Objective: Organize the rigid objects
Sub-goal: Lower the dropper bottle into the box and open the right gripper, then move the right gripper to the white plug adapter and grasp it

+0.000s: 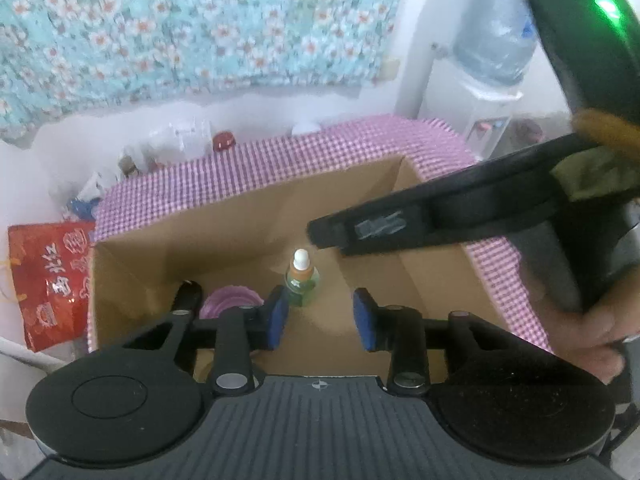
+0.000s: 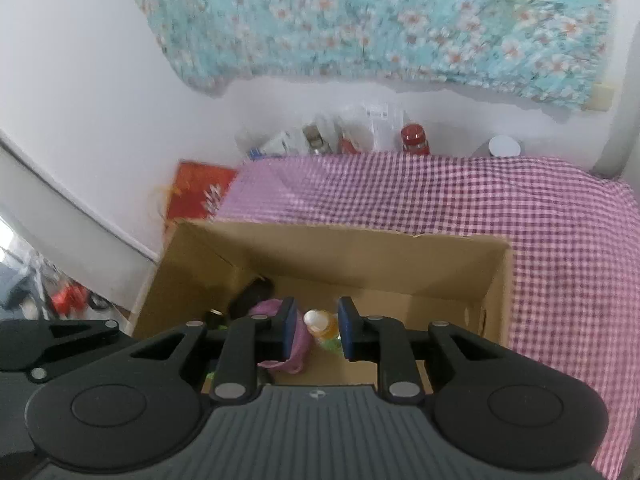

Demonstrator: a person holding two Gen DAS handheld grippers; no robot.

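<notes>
The left tongs are hanging released, pads apart, over the box. The right tongs are standing slightly parted around the bottle (its white cap is showing between the pads), not visibly pressing it. The bottle is standing upright on the box floor beside a purple lid. The box is sitting on the checked tabletop.
</notes>
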